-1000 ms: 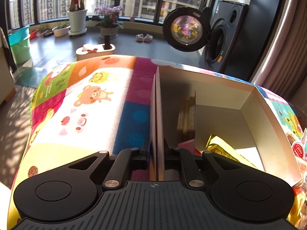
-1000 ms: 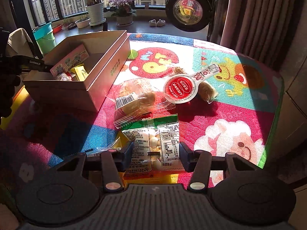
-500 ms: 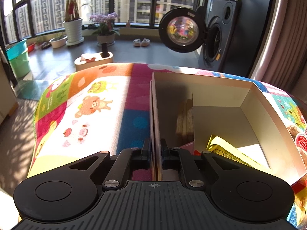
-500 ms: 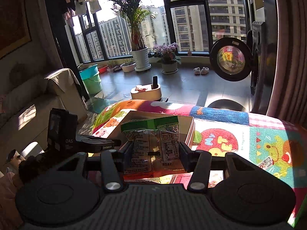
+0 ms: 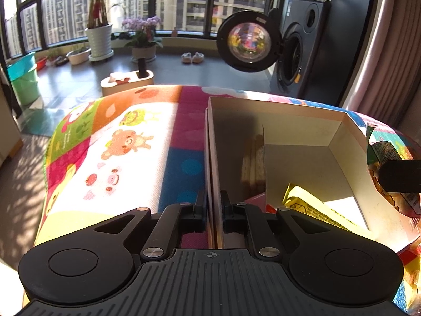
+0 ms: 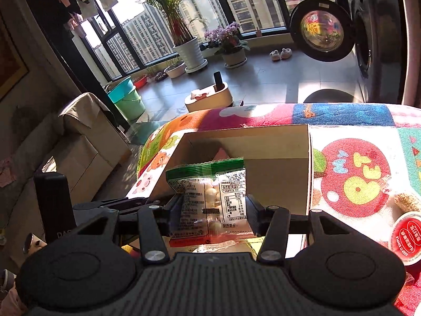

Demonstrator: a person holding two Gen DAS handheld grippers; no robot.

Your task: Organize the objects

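Note:
My left gripper (image 5: 213,210) is shut on the left wall of an open cardboard box (image 5: 294,121) that stands on a colourful mat. Inside the box lie a yellow packet (image 5: 313,208) and upright brown biscuit packs (image 5: 254,163). My right gripper (image 6: 213,208) is shut on a clear snack bag with a green top (image 6: 210,192), held over the box (image 6: 263,144). That bag (image 5: 386,155) and a right fingertip (image 5: 400,176) show at the right edge of the left wrist view. The left gripper's body (image 6: 55,205) appears at the left of the right wrist view.
On the mat right of the box lie a round red-lidded item (image 6: 407,237) and a small grainy snack (image 6: 407,201). Beyond the mat's far edge are a floor with plant pots (image 5: 100,42), a washing machine with its door open (image 5: 289,60), and a sofa (image 6: 79,142) at left.
My right gripper has carried the snack bag closer and lower over the box; it now enters the left wrist view at the right. My left gripper still holds the box wall.

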